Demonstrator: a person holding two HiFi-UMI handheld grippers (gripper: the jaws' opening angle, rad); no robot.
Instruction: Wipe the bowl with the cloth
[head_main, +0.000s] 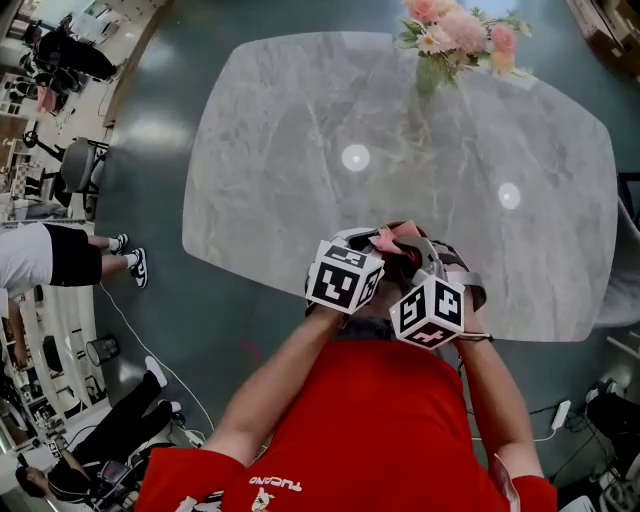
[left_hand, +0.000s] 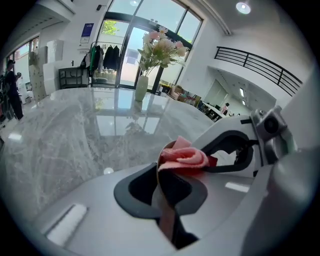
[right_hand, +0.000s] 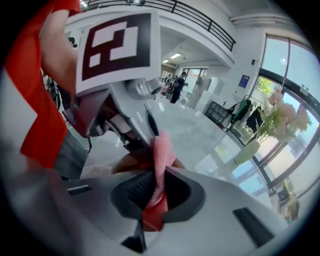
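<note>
Wears a red shirt (head_main: 380, 420) at the bottom of the head view, forearms bare, and holds both grippers close together just past the chest, over the near edge of the table (head_main: 300, 150), marker cubes (head_main: 343, 278) almost touching. Pinches the bowl (left_hand: 166, 216) in the left gripper (left_hand: 169, 186) — jaws closed on a thin brownish wall seen edge-on, running down between the dark pads (left_hand: 135, 192). Clamps the cloth (right_hand: 161, 150) in the right gripper (right_hand: 156, 192), jaws tight on a pink fold that stands up above them and hangs out redder below. Rests the cloth's bunched top against the bowl's rim, just ahead of the left jaws in the left gripper view. Shows the bowl again in the right gripper view as a brown curve behind the cloth, under the left gripper's body. Beyond the grippers, a grey marbled tabletop with rounded corners and two bright lamp glints. At its far edge, pink and white flowers (head_main: 460, 30) in a vase (head_main: 428, 75). Round the table, a dark green floor (head_main: 160, 130); off to the left and well apart, a person (head_main: 50, 255) in a white top, dark shorts and sneakers — farther still, chairs (head_main: 80, 165) and gear too small to tell.
</note>
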